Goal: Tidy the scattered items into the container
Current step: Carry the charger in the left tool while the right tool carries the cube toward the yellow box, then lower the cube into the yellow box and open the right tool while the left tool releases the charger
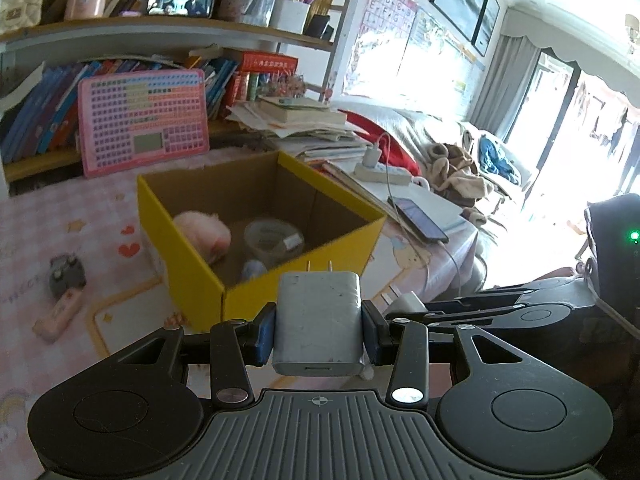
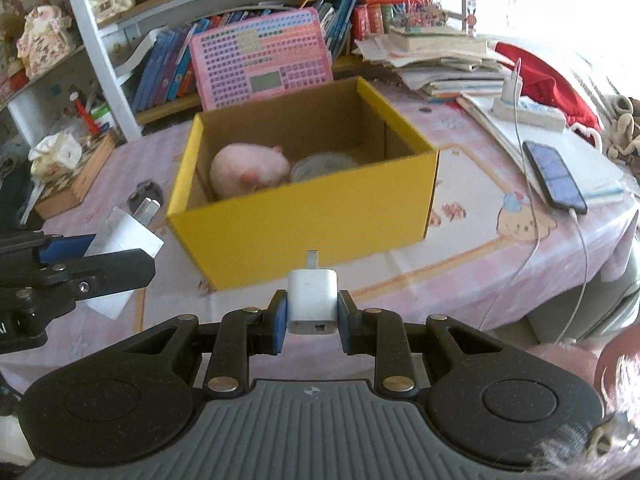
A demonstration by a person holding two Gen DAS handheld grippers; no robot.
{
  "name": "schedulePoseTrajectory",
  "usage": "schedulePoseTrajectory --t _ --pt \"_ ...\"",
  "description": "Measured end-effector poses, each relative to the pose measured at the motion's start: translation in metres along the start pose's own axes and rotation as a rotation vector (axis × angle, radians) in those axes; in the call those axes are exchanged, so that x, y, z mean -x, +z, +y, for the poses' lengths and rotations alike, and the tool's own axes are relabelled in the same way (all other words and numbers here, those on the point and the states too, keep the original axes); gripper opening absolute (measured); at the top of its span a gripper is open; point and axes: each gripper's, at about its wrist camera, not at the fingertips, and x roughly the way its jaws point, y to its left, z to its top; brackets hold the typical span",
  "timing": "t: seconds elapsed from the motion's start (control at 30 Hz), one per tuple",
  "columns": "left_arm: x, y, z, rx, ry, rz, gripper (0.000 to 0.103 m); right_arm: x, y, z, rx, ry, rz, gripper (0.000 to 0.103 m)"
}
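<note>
Left wrist: left tool [image 1: 319,328] clamps a big charger [image 1: 318,322].
Right tool [image 2: 312,314] clamps a small charger [image 2: 312,304]; yellow box [image 2: 304,216] at 12 o'clock on desk [image 2: 480,248].

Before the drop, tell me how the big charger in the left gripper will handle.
The big charger looks rigid, so the left gripper should hold it firmly. Its smooth sides may slip. Dropped into the yellow box, it will probably land flat, not roll.

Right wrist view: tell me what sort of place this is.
Most likely a child's study corner in a home: a bookshelf crammed with books, a pink cartoon-print tablecloth, and a pink toy keyboard behind the yellow box.
</note>
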Motion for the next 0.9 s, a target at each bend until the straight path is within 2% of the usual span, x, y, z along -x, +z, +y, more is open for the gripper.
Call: schedulePoseTrajectory --t 0.37,0.57,0.9 --pt "-0.032 0.045 -0.002 -0.035 0.057 -0.057 0.042 -0.016 0.057 -0.025 0.034 0.034 -0.115 0.024" --pt "-0.054 0.059 -0.003 -0.038 0.12 -0.051 0.042 -0.033 0.089 -0.036 0.091 0.073 -0.154 0.024" --pt "-0.097 0.071 0.004 -0.029 0.21 0.016 0.042 -0.093 0.127 -0.039 0.173 0.151 -0.092 0.024"
